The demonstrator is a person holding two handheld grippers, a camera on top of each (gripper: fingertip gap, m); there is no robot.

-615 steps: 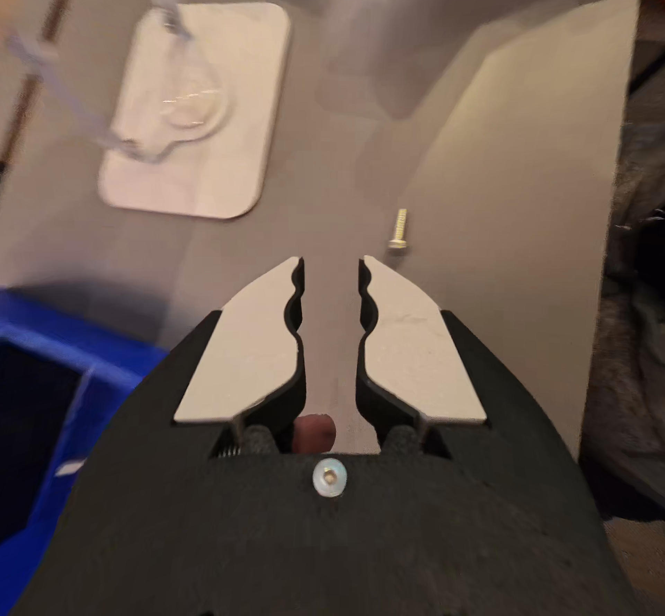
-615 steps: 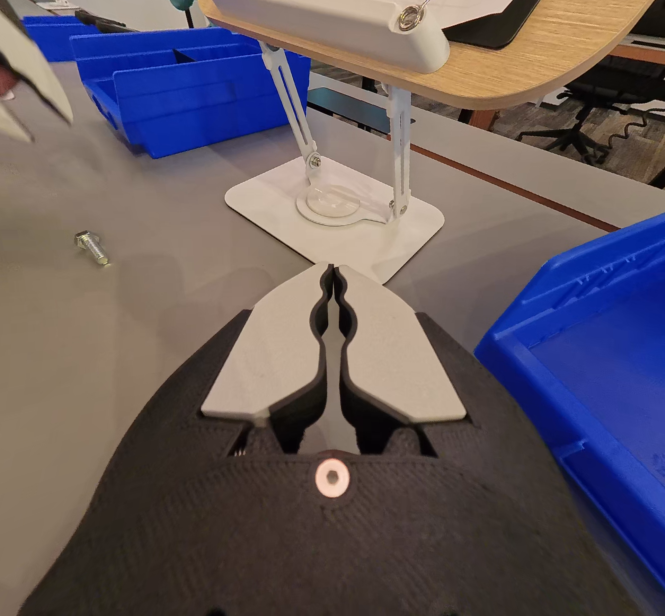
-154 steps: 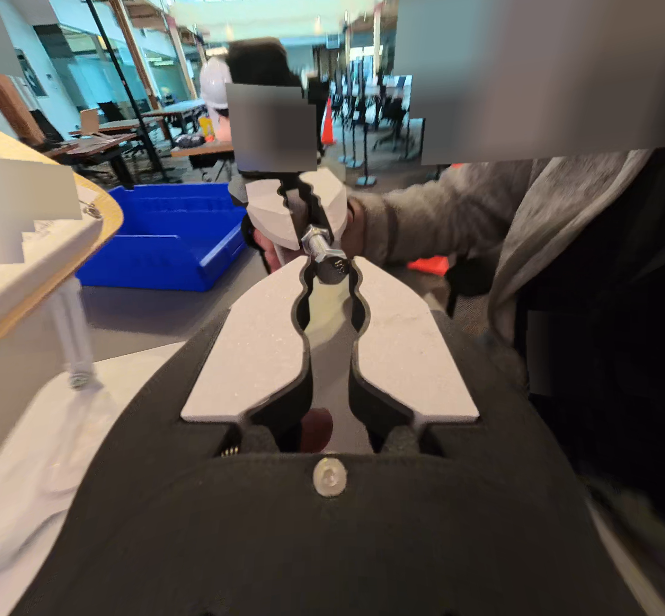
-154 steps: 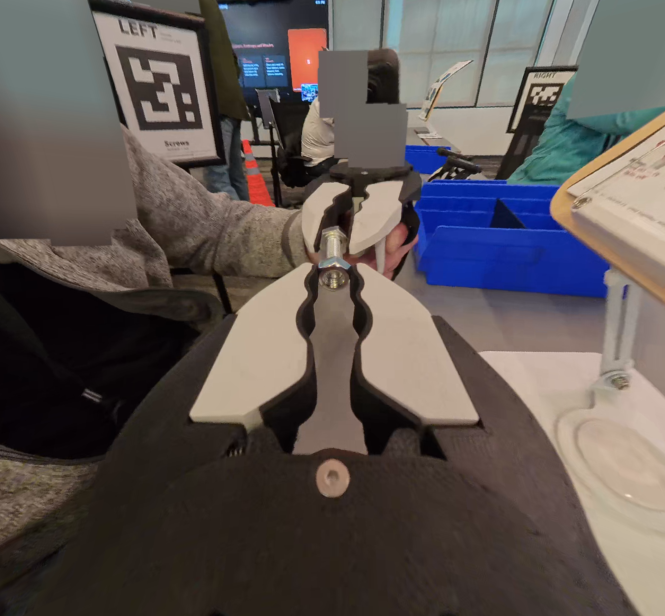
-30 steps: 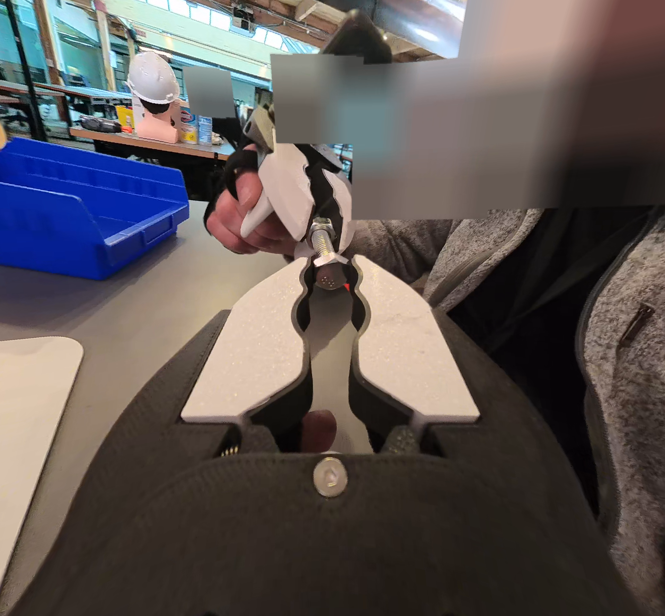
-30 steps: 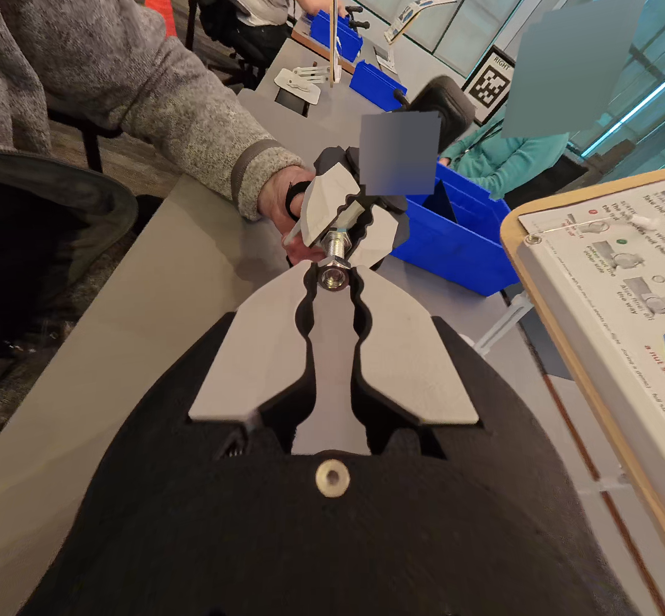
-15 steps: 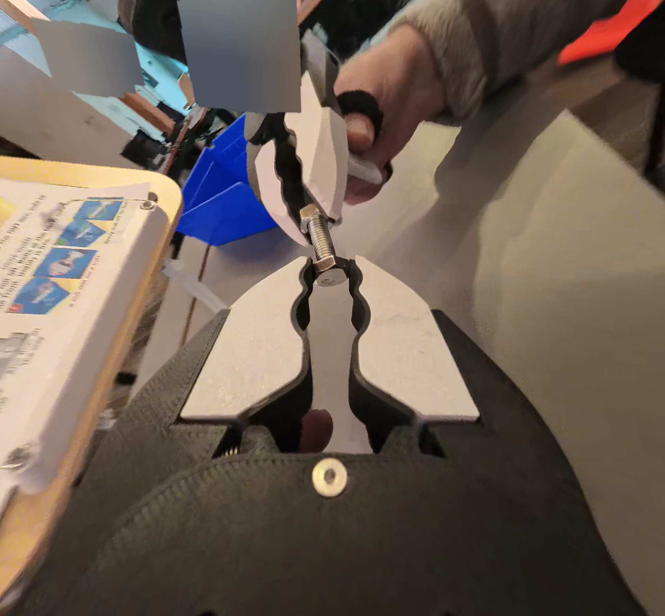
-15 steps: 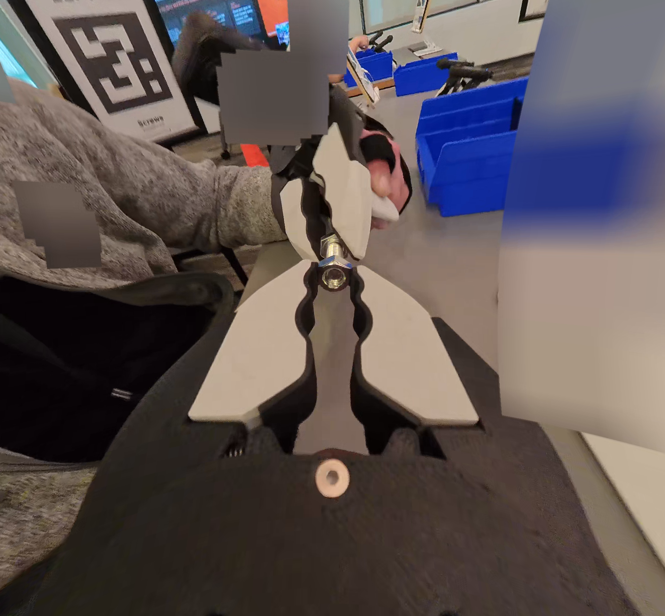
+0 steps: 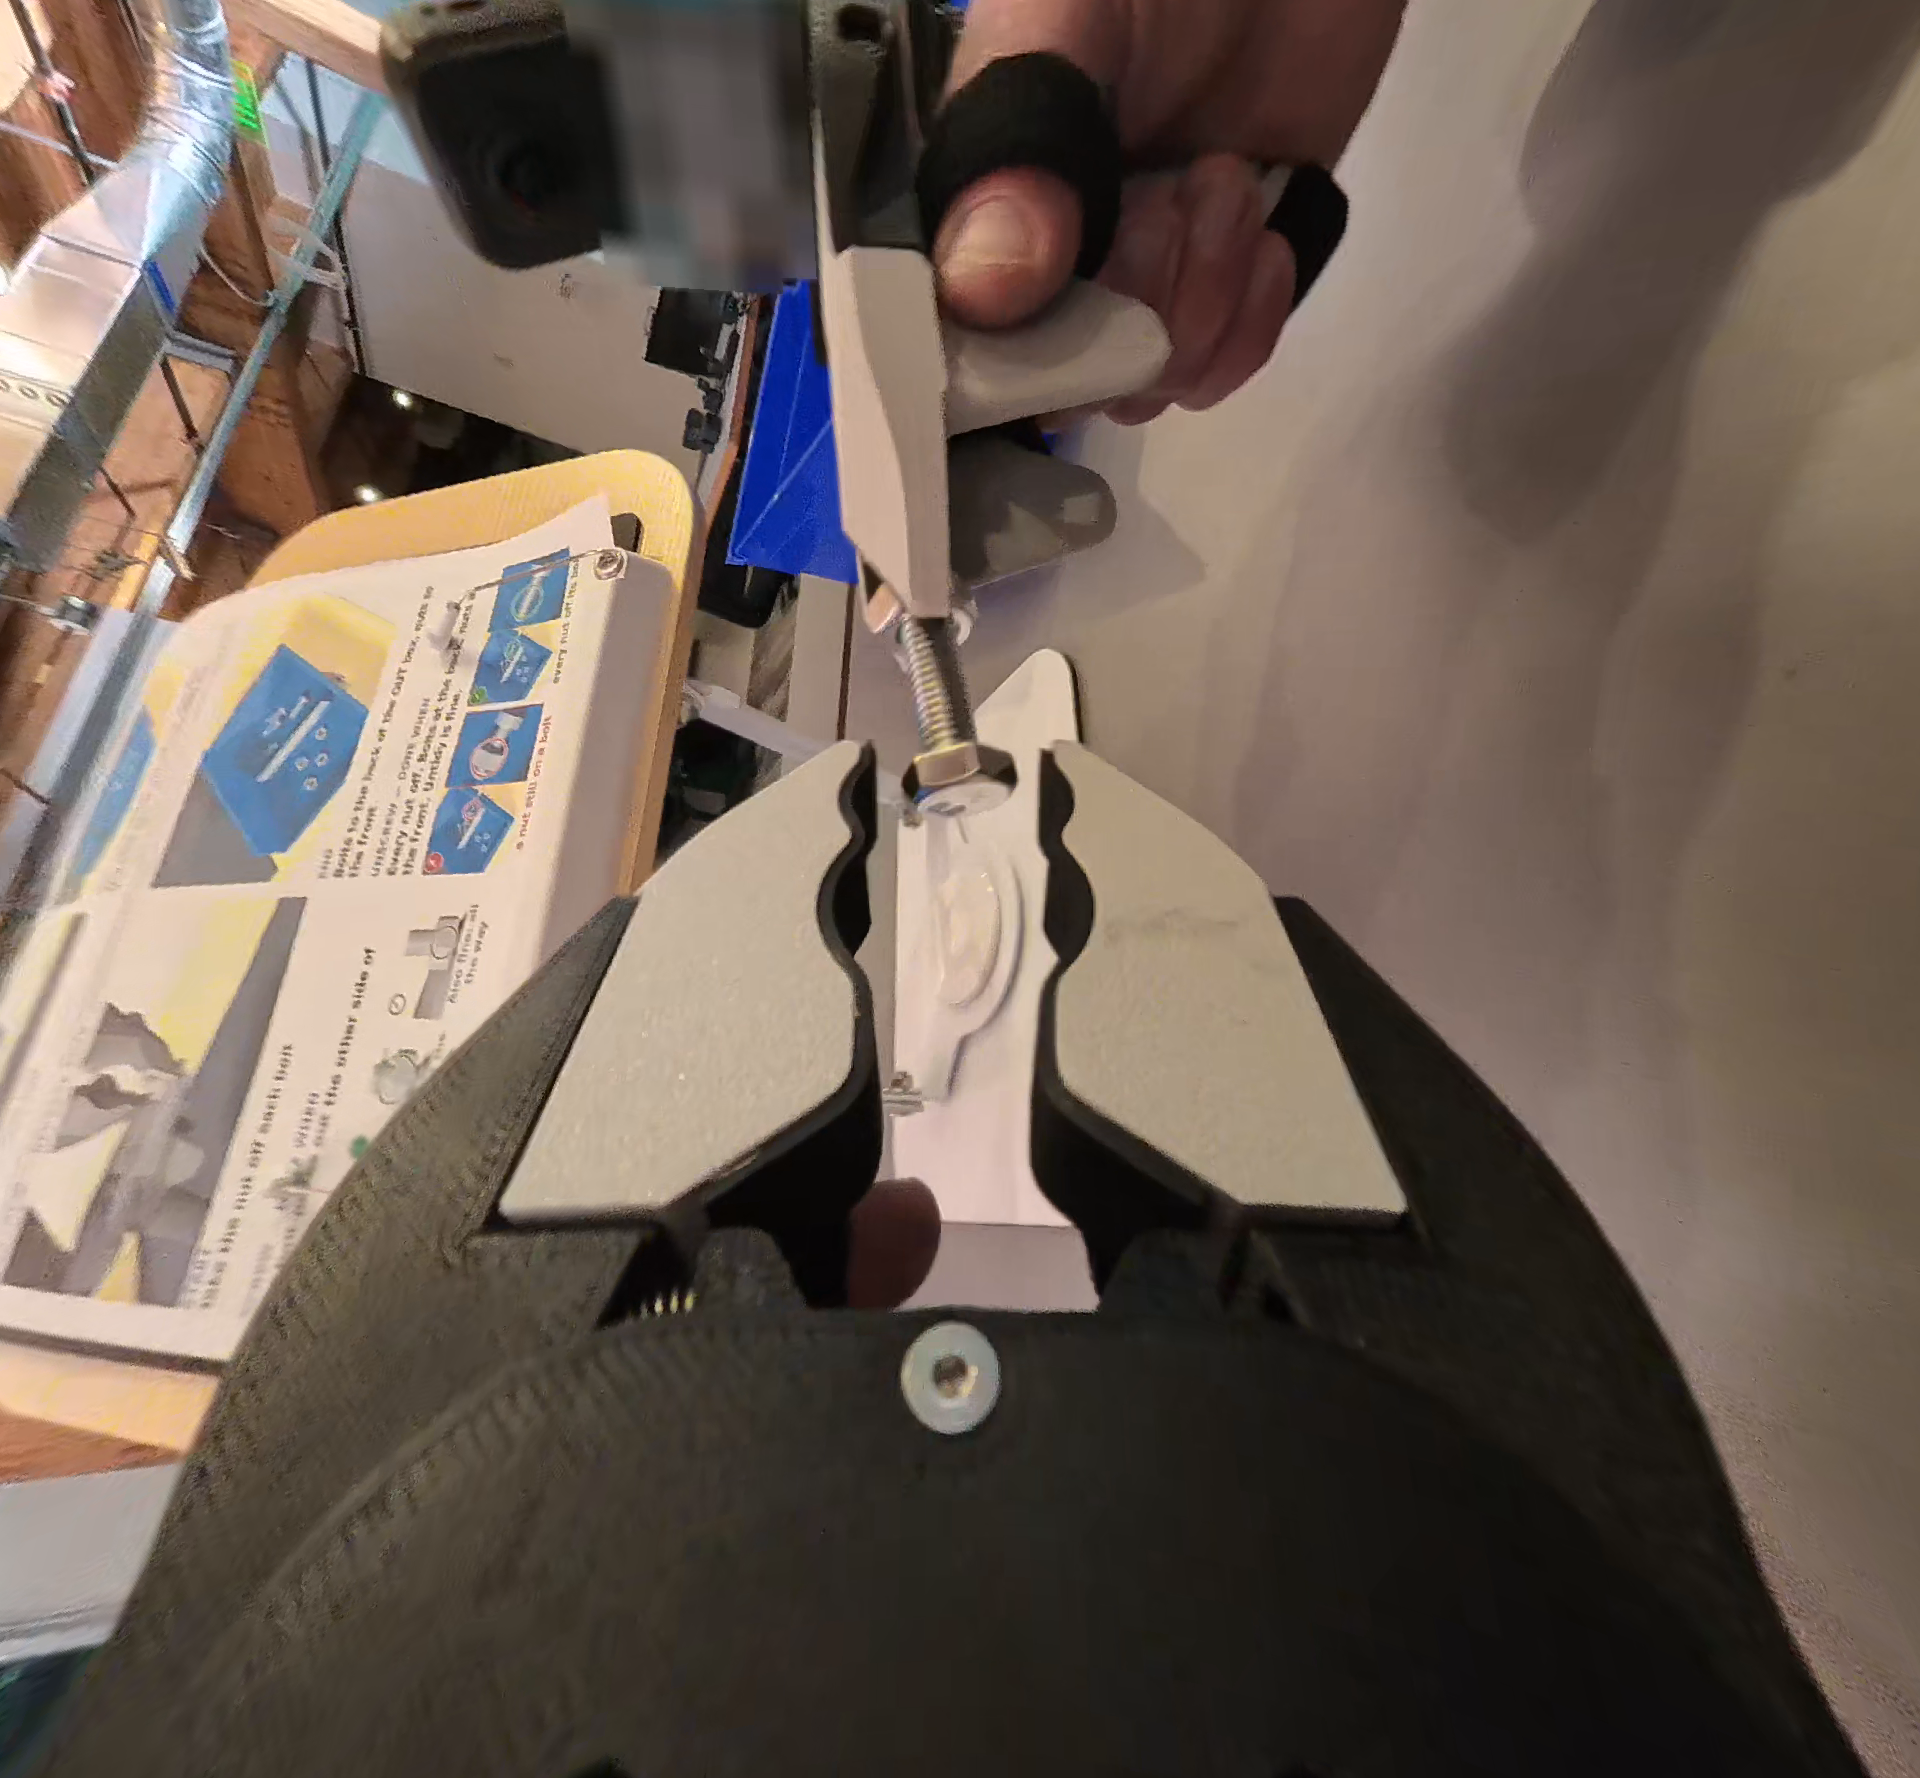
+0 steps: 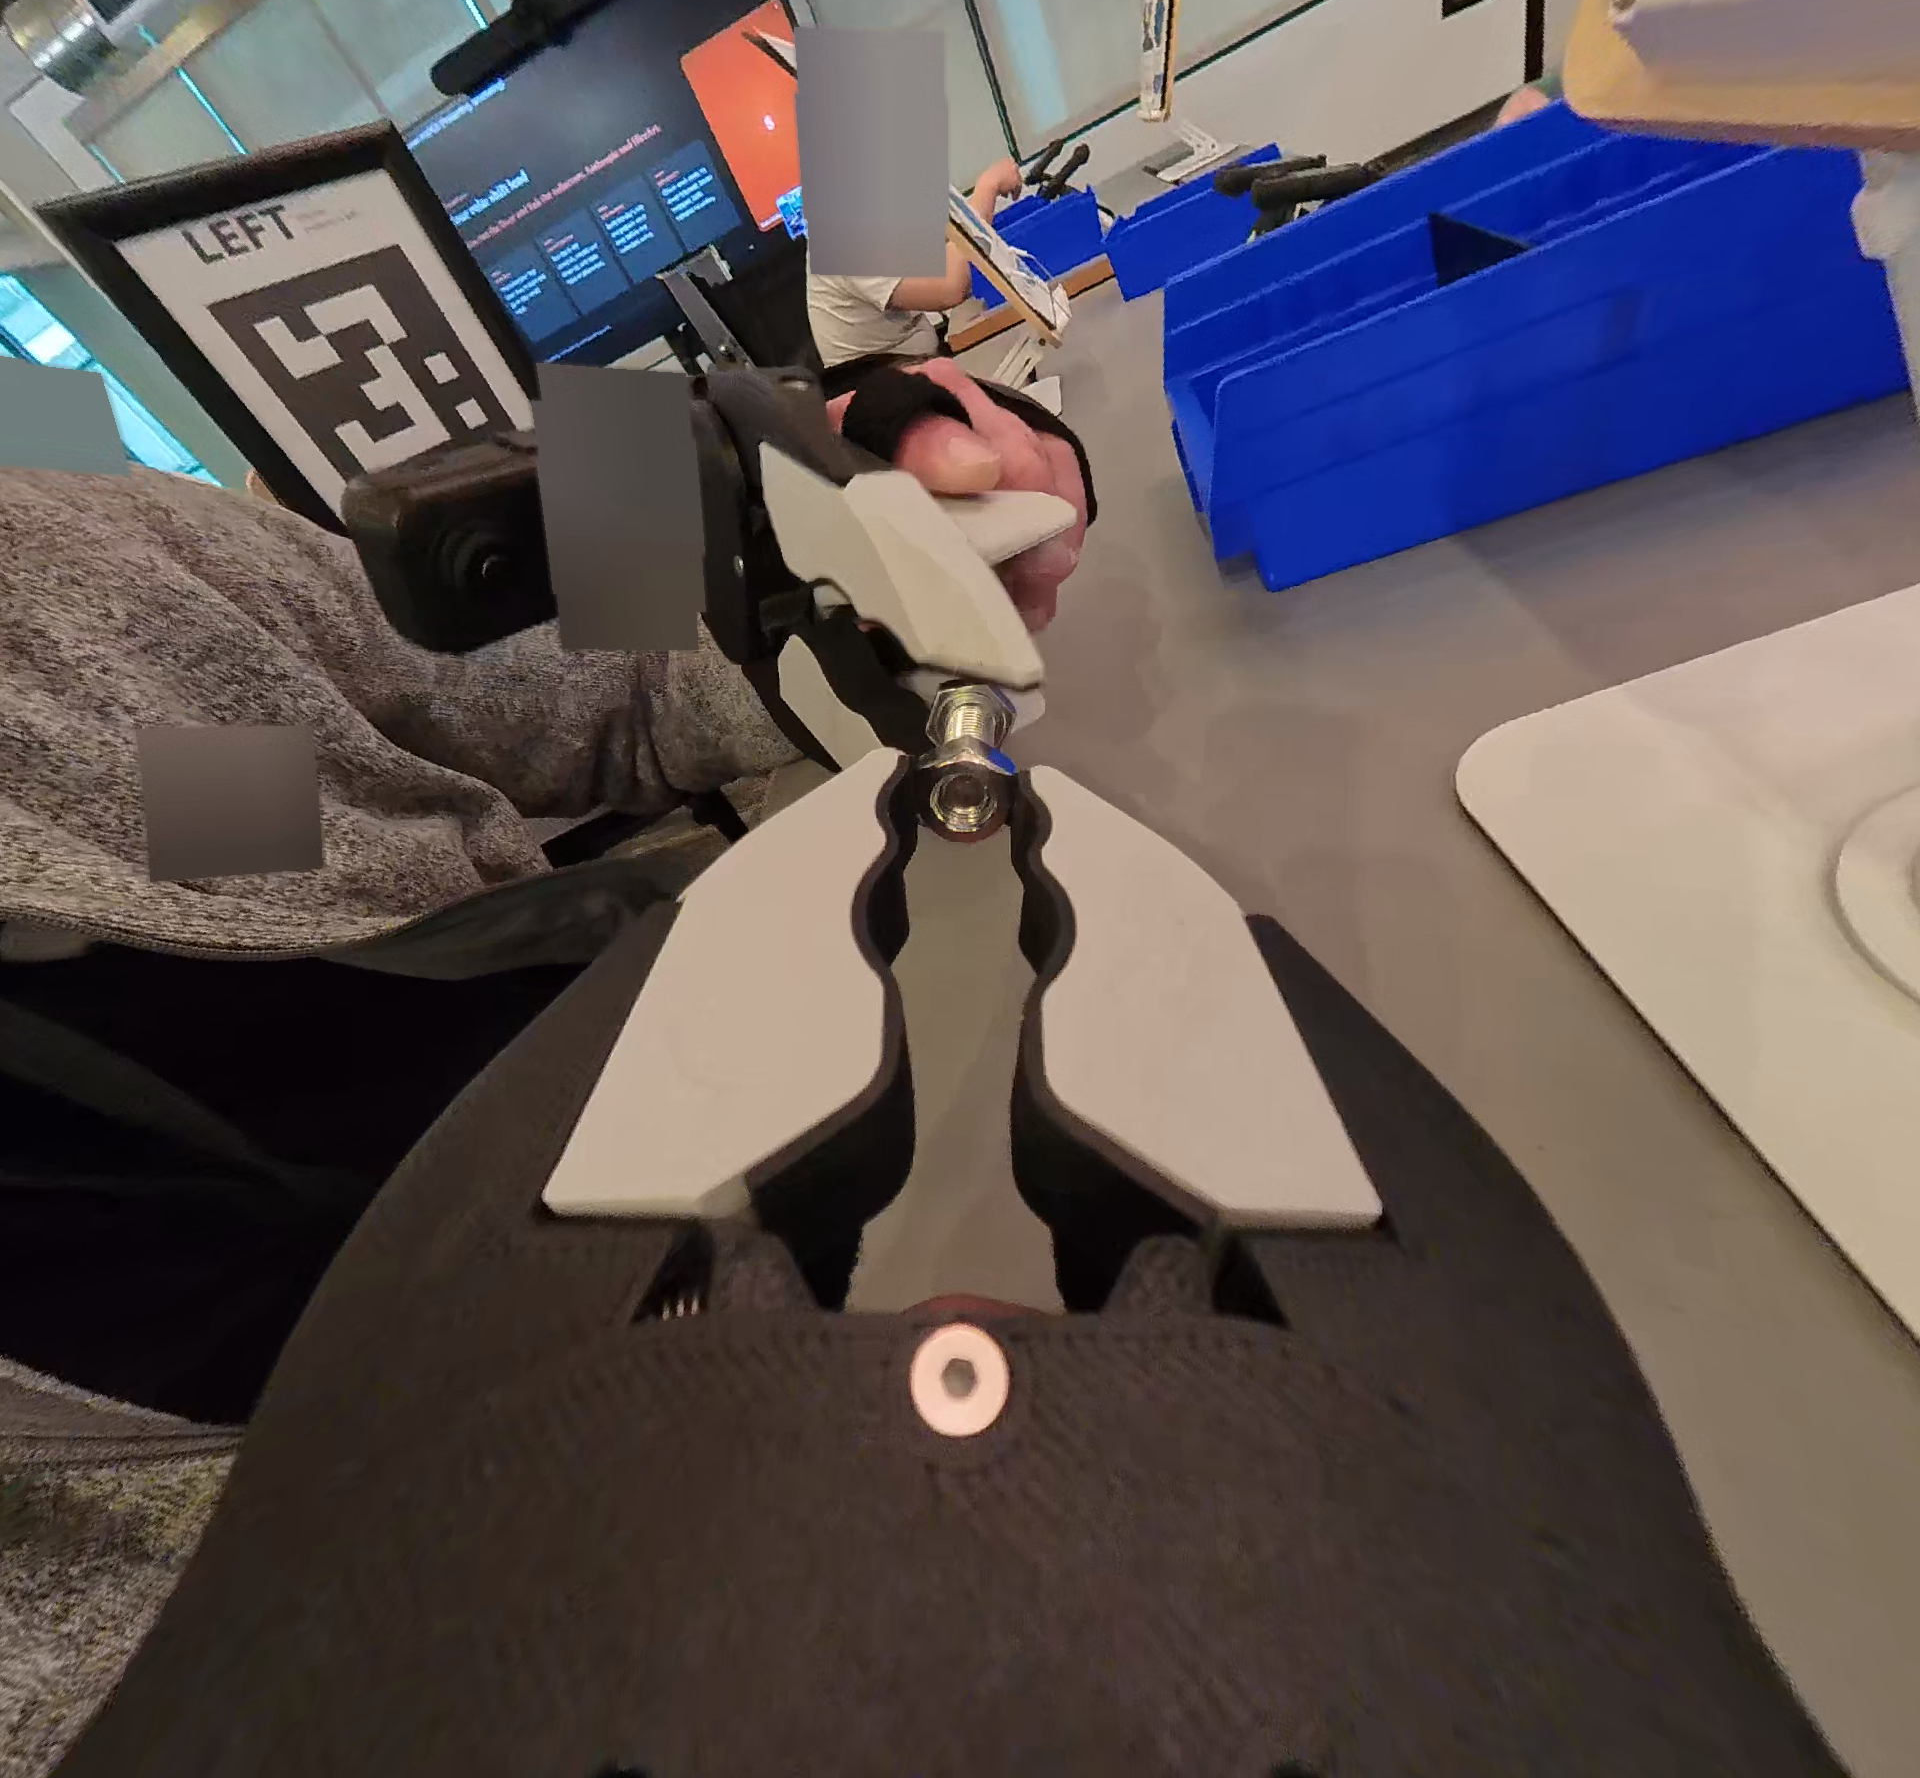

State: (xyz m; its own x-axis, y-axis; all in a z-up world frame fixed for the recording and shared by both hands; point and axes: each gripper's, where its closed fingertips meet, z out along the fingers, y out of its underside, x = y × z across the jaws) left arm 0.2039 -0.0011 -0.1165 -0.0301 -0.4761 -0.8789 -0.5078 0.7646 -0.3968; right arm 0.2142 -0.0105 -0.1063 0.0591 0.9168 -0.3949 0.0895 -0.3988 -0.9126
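Observation:
A silver bolt [image 9: 935,689] with a nut spans the gap between my two grippers above the grey table [image 9: 1558,793]. My left gripper [image 9: 956,762] is open. The bolt's hex head [image 9: 951,772] stands between its pads, with a gap on each side. My right gripper [image 10: 961,778] is shut on the nut [image 10: 961,801] at the bolt's threaded end. In the left wrist view the right gripper [image 9: 914,601] comes down from above, held by a hand. In the right wrist view the left gripper [image 10: 987,689] is around the bolt's head [image 10: 971,702].
A wooden stand with an instruction sheet [image 9: 312,845] is at the left, and its white base plate [image 10: 1714,845] lies on the table. Blue bins [image 10: 1507,378] stand at the back. A grey sleeve [image 10: 312,668] and a framed marker sign [image 10: 312,326] are to the left. Only a small space, under 4 cm, lies between the two pairs of fingers.
My left jaws have opened off the bolt's head, which they gripped half a second ago. The left gripper has rolled further round the bolt. The right gripper keeps its grip on the nut.

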